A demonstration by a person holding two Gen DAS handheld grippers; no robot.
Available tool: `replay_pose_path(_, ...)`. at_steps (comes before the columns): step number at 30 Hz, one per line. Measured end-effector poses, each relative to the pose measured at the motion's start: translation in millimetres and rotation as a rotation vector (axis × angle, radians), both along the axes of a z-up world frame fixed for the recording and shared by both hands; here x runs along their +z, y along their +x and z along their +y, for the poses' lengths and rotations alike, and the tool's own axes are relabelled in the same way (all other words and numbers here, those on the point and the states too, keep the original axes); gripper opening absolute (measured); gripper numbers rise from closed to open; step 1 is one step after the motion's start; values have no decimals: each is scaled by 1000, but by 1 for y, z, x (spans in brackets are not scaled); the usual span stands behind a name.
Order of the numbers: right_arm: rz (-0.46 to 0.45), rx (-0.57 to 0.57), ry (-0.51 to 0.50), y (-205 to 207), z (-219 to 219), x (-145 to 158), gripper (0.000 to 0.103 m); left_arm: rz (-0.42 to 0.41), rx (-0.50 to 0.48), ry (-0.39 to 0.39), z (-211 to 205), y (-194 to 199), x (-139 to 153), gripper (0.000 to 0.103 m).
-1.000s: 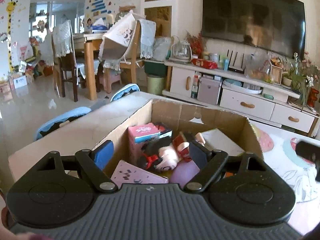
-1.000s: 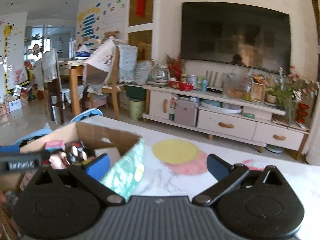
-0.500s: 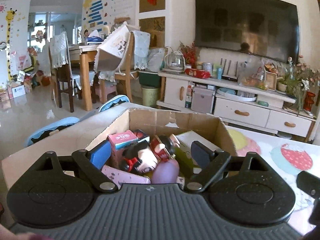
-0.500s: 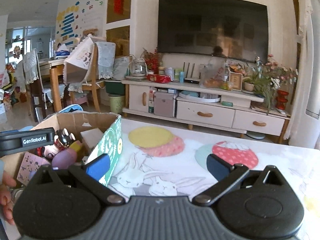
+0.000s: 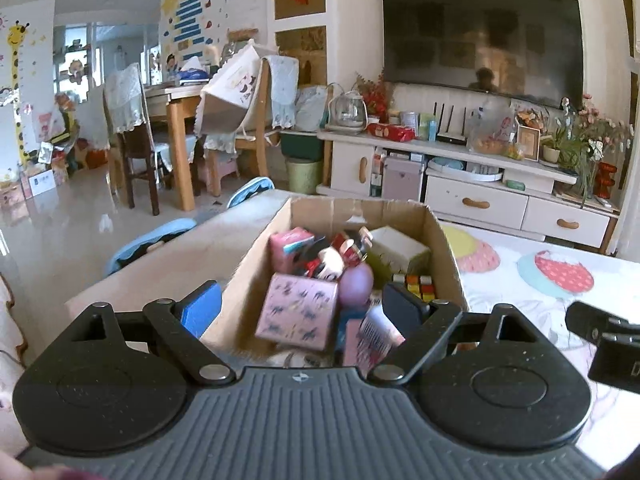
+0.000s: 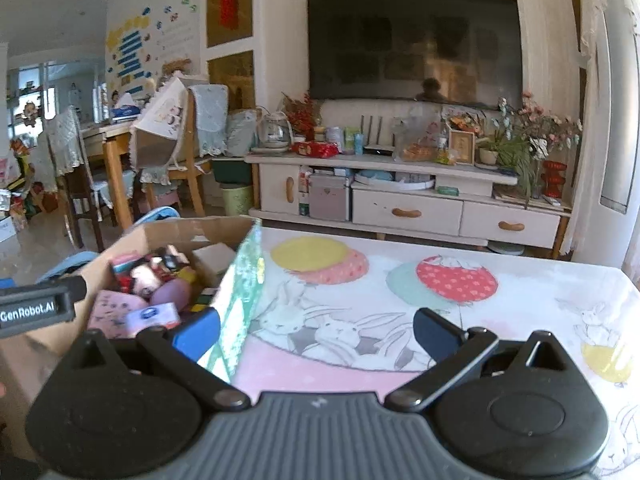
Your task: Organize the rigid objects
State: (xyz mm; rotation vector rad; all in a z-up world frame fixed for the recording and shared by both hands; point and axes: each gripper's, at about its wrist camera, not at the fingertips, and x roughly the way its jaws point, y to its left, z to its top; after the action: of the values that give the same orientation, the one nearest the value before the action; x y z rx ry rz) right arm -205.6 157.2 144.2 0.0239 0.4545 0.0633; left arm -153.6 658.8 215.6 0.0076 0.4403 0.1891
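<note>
One "GenRobot.AI" label [image 6: 27,312] beside cardboard box [image 6: 120,248]

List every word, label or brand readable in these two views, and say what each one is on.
"GenRobot.AI": white letters on the left gripper's black body, seen in the right wrist view.
"D": a single letter, cut off by the frame edge, on the right gripper's black body in the left wrist view.
Too blurred or small to read: the wall poster; the printing on the boxes in the cardboard box.
</note>
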Motion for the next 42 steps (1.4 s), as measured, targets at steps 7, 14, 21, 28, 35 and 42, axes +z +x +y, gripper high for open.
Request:
replay_pose_path(7, -20, 52, 1, -30, 21, 14, 102, -4, -5, -8, 6, -40, 14, 103)
replay_pose_path(14, -41, 67, -23, -52, 37, 23, 102, -25, -1, -6, 12, -71, 21, 103)
replay_pose_path(21, -69, 96, -55, -68, 57, 25, 102, -36, 32, -13, 21, -89, 24, 103)
replay_pose_path(28, -91, 124, -66, -76, 71, 28, 102, -37, 65, -27, 19, -89, 25, 103)
replay_pose_path(35, -90, 133, -68, -78, 79, 27, 102, -41, 79, -44, 13, -88, 25, 103)
replay_pose_path(42, -94, 144, -71, -80, 82, 26, 102, -37, 84, -50, 10, -91, 22, 103)
